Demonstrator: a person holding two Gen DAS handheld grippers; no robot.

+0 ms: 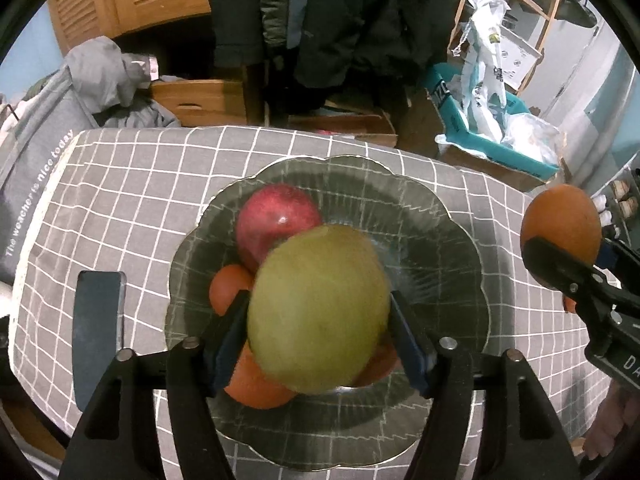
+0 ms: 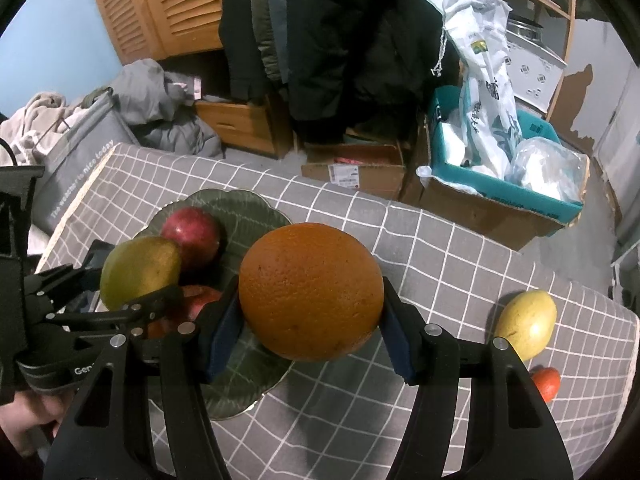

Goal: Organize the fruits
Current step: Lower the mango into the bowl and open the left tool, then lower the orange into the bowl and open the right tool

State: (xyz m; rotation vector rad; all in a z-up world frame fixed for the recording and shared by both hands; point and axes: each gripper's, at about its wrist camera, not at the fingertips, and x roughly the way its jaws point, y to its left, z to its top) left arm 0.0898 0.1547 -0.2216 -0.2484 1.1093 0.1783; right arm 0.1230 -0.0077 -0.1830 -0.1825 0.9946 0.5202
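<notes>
A green-yellow mango (image 1: pixel 320 308), slightly blurred, sits between the blue pads of my left gripper (image 1: pixel 318 300) over a dark scalloped glass plate (image 1: pixel 440 216). The pads stand just off its sides, so the gripper is open. On the plate lie a red apple (image 1: pixel 276 216) and orange-red fruits (image 1: pixel 228 292) partly hidden under the mango. My right gripper (image 2: pixel 308 292) is shut on a large orange (image 2: pixel 310 292), held above the plate's (image 2: pixel 240 208) right edge. In the right wrist view the left gripper (image 2: pixel 134 272) and its mango (image 2: pixel 140 268) appear at left, beside the apple (image 2: pixel 192 232).
A yellow mango (image 2: pixel 528 320) and a small orange-red fruit (image 2: pixel 546 382) lie on the grey checked cloth (image 2: pixel 440 264) at right. A dark phone (image 1: pixel 98 320) lies left of the plate. Beyond the table's far edge stand cardboard boxes (image 2: pixel 356 172), a teal box (image 2: pixel 500 188) and a grey bag (image 2: pixel 76 160).
</notes>
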